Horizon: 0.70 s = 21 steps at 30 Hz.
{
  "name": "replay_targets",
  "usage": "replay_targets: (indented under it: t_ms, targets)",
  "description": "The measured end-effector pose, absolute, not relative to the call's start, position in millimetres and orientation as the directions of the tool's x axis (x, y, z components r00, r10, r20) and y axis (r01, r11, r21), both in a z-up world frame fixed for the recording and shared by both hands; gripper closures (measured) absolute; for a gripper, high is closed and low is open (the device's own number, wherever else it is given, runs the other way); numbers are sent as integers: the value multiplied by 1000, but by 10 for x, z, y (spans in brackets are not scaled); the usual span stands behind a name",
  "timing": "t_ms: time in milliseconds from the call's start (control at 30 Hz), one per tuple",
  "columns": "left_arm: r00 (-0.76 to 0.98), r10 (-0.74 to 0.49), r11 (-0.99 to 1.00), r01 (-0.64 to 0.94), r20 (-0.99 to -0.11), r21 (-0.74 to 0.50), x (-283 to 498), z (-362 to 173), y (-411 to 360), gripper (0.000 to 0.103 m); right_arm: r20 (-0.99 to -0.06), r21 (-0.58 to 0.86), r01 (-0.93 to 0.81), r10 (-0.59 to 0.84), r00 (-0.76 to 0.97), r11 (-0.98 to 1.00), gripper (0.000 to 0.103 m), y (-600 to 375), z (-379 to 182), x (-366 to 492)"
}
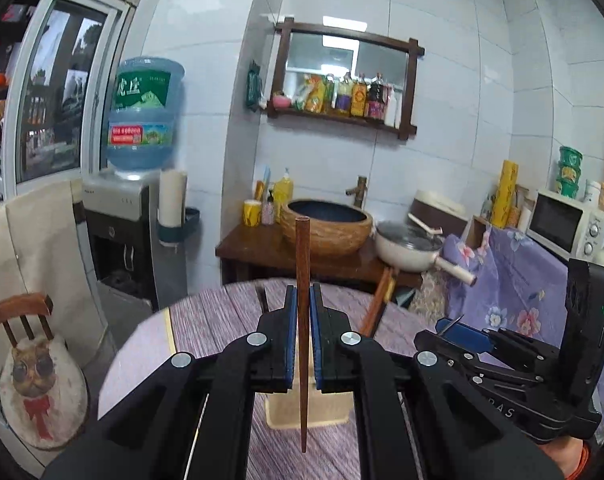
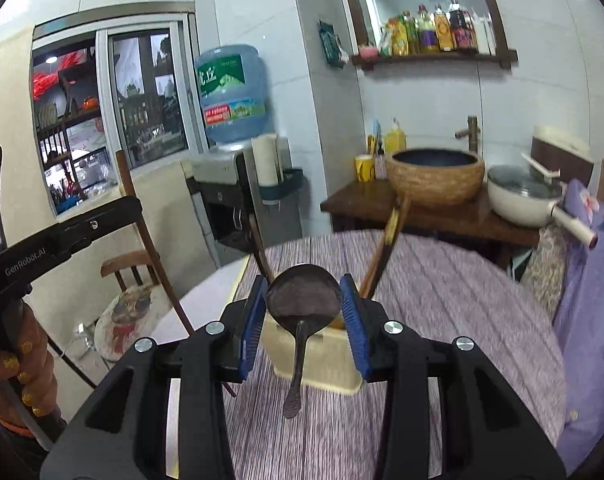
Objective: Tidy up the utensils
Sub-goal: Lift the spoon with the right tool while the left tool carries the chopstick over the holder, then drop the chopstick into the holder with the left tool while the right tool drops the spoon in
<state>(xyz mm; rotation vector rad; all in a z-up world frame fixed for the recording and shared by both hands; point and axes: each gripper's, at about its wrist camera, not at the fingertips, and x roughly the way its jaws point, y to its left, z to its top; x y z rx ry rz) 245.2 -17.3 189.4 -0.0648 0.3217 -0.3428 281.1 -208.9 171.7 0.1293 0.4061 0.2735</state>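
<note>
Chopstick (image 1: 302,320) of dark brown wood stands upright in the middle of the left wrist frame, pinched between the blue pads (image 1: 290,336) of the left gripper (image 1: 302,336). Its thick end points up to the sink bowl (image 1: 326,232) and its thin tip hangs low in the frame, over a cream holder (image 1: 286,412) that stands on the purple striped table (image 1: 222,320). At the right edge of this frame the right gripper (image 1: 454,326) shows from the side, and only a thin metal edge sticks out between its pads, so here I cannot tell what it carries.

In the right wrist frame the right gripper (image 2: 304,308) is closed on the bowl of a dark metal spoon (image 2: 302,304). The spoon bowl sits between the two blue pads (image 2: 352,316) in the centre of the frame, and the handle hangs down toward the lower middle. Just behind it is the cream holder (image 2: 322,364) on the table (image 2: 462,300), and some brown wooden sticks (image 2: 382,256) rise out of it, probably more chopsticks, but they are blurred. At the left edge of the frame the left gripper (image 2: 136,206) holds the chopstick (image 2: 142,236), which is tilted there. Below it, in the lower left corner, a hand (image 2: 18,356) with gold nail polish grips the handle.
</note>
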Motion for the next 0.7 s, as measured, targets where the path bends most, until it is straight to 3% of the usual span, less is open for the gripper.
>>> replay_targets:
  t_ms: [200,367,700]
  targets:
    - [926,-294,955,276,-236,-109,2734,2182,-253,96,-308,158,-184,225,924,970,65,-2161,2058,3160]
    - [932,-287,956,266,-219,-121,2959,2139,-317,96,-311,151,-140,181,933,979,65,-2181,1978,3395]
    - [906,-287,958,264,-311,-114,3135,1506,-466,96,-370,110,-97,131,920,989,65,-2069,1317,3507]
